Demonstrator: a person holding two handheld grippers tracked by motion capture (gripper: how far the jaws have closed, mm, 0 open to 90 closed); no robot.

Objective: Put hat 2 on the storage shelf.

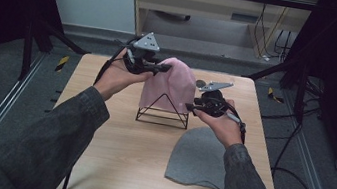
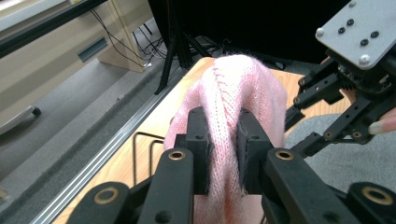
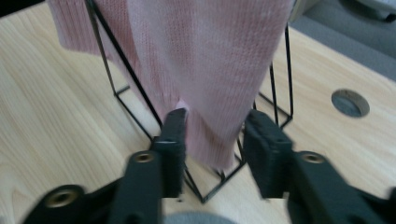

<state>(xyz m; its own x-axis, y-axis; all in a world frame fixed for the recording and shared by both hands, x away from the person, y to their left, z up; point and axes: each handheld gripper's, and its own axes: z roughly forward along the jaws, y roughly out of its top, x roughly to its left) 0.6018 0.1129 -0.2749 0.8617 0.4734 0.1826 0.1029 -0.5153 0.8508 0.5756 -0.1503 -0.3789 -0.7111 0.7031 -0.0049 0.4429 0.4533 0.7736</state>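
A pink knit hat [image 1: 173,82] hangs over a black wire stand [image 1: 162,116] at the middle of the wooden table [image 1: 111,157]. My left gripper [image 1: 164,67] is at the hat's upper left. In the left gripper view its jaws are shut on a fold of the pink hat [image 2: 238,88] near the crown. My right gripper [image 1: 189,108] is at the hat's lower right edge. In the right gripper view my right gripper [image 3: 217,128] stands open around the hanging hem of the pink hat [image 3: 201,56]; a gap shows beside one pad. The stand's wires [image 3: 135,88] run behind the hem.
A grey knit hat [image 1: 197,157] lies flat on the table in front of the stand, under my right forearm. A round cable hole [image 3: 350,102] sits in the tabletop beyond the stand. Dark frame posts and cables surround the table.
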